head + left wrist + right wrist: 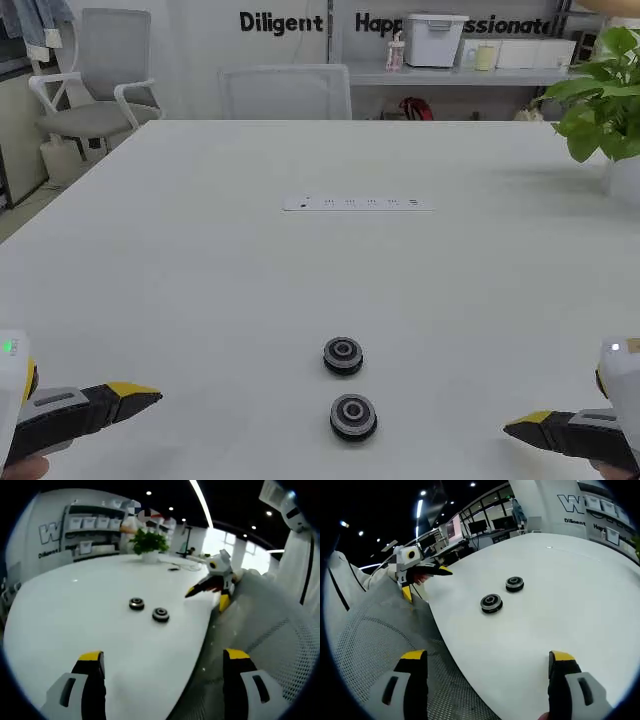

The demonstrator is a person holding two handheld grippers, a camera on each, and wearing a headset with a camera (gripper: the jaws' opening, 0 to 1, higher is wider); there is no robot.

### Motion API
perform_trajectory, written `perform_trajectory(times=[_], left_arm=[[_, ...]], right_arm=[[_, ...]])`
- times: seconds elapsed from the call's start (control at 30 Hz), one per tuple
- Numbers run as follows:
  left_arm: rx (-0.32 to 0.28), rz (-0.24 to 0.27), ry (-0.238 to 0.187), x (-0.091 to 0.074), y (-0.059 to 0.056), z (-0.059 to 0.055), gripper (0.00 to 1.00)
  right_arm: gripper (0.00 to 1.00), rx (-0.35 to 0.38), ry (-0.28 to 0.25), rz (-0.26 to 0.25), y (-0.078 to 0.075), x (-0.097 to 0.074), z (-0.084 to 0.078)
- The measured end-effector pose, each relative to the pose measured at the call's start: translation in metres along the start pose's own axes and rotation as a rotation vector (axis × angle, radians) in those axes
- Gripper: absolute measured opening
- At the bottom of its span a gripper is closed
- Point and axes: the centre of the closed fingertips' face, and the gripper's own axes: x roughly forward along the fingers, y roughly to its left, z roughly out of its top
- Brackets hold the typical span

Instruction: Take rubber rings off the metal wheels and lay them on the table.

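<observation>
Wheels close together, power strip beyond; left gripper, right gripper jaws released.

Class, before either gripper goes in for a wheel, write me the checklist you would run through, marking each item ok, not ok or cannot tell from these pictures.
1. The near wheel and the far wheel lie flat on the table, apart from each other: ok.
2. A dark rubber ring sits around each wheel: ok.
3. The left gripper is open and holds nothing: ok.
4. The right gripper is open and holds nothing: ok.
5. Bare table lies between each gripper and the wheels: ok.
6. How tightly the rings grip the metal: cannot tell.
</observation>
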Motion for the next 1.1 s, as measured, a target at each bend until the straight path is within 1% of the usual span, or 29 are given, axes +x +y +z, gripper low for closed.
perform_trajectory(times=[0.13, 0.53, 0.63, 0.77, 0.97, 1.1], left_arm=[[-0.005, 0.002, -0.01, 0.0, 0.001, 0.002, 1.0], [-0.002, 0.003, -0.018, -0.001, 0.001, 0.003, 1.0], [-0.005, 0.007, -0.033, -0.001, 0.002, 0.007, 1.0], [0.007, 0.02, -0.041, -0.003, 0.006, 0.01, 1.0], [0.03, 0.022, -0.04, -0.005, 0.009, 0.015, 1.0], [0.034, 0.027, -0.039, -0.007, 0.011, 0.017, 1.0]], right_arm=[[0.97, -0.001, 0.002, 0.002, 0.0, 0.0, 0.0], [0.97, 0.003, -0.001, -0.005, 0.0, 0.0, 0.0], [0.97, 0.0, 0.0, -0.007, -0.001, 0.0, 0.0], [0.97, 0.005, -0.021, -0.006, -0.002, -0.002, 0.004], [0.97, -0.009, -0.018, -0.002, -0.001, -0.001, 0.005], [0.96, 0.011, -0.05, 0.004, 0.0, -0.003, 0.011]])
